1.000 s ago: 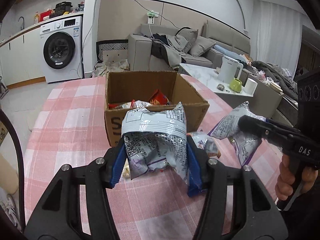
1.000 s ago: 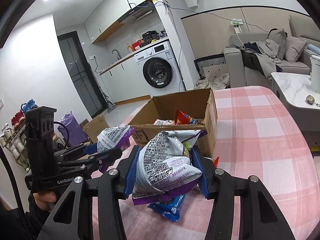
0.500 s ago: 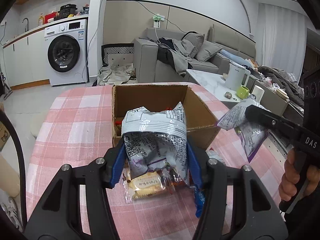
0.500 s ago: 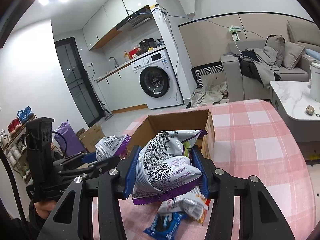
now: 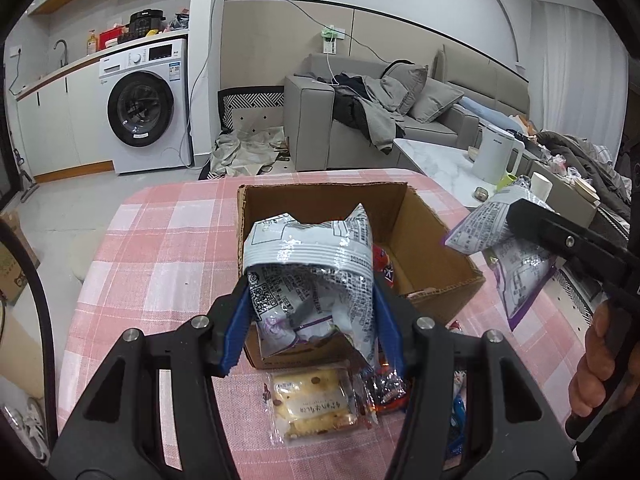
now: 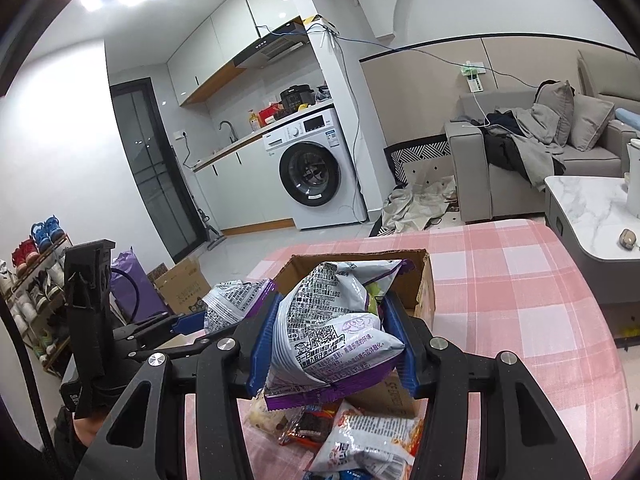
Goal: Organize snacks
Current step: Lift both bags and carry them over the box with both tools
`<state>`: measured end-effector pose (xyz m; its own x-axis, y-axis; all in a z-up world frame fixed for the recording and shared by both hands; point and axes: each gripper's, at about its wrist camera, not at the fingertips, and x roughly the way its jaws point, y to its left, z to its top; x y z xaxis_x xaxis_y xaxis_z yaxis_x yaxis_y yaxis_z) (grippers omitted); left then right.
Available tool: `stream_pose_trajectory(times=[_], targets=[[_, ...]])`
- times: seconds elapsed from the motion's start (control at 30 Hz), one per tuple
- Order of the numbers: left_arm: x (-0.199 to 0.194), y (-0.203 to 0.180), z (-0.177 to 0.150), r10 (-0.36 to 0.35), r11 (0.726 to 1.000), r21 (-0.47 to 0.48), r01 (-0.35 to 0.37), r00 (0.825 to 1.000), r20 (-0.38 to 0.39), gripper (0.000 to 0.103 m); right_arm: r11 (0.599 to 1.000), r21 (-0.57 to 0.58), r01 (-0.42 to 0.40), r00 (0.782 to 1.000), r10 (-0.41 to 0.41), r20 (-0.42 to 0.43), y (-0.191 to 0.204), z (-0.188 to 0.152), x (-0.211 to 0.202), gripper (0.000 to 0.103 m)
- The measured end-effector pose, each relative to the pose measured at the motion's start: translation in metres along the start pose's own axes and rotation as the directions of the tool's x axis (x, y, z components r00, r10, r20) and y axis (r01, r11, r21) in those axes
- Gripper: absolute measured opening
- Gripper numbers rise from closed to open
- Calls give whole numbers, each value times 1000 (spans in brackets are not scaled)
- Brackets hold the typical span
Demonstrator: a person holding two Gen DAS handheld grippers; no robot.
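Observation:
My left gripper (image 5: pixel 312 320) is shut on a crumpled grey-white snack bag (image 5: pixel 312 272), held above the near wall of an open cardboard box (image 5: pixel 436 236). My right gripper (image 6: pixel 332 344) is shut on a white and purple snack bag (image 6: pixel 332 320), raised over the box's (image 6: pixel 424 300) near corner. That right bag (image 5: pixel 516 268) also hangs at the right edge of the left wrist view. A red packet (image 5: pixel 384 264) lies inside the box. Loose on the pink checked tablecloth (image 5: pixel 160 248) before the box lie a pale biscuit packet (image 5: pixel 312 408) and a red-orange bag (image 6: pixel 372 428).
A grey sofa (image 5: pixel 400 120) with clothes, a marble side table (image 5: pixel 440 160) carrying a white kettle (image 5: pixel 496 156), and a washing machine (image 5: pixel 144 108) stand beyond the table. A shoe rack (image 6: pixel 32 280) and a floor carton (image 6: pixel 180 284) sit at the left.
Both grippers rose and drew back with their bags still clamped. The box now sits lower and farther in both views, and more loose packets show in front of it.

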<state>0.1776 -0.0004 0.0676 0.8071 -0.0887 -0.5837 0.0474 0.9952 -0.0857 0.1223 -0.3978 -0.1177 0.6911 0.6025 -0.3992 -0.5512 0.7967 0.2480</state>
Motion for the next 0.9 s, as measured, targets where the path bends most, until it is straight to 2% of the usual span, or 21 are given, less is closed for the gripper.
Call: stream_pose_trajectory(times=[0.53, 0.9], targets=[[50, 6, 9, 25, 1000, 15, -25, 999, -24, 52, 999, -6, 38, 999, -38, -16, -4, 11, 43, 51], [73, 10, 2, 42, 999, 31, -40, 998, -53, 52, 995, -50, 83, 994, -87, -66, -8, 10, 72, 51]])
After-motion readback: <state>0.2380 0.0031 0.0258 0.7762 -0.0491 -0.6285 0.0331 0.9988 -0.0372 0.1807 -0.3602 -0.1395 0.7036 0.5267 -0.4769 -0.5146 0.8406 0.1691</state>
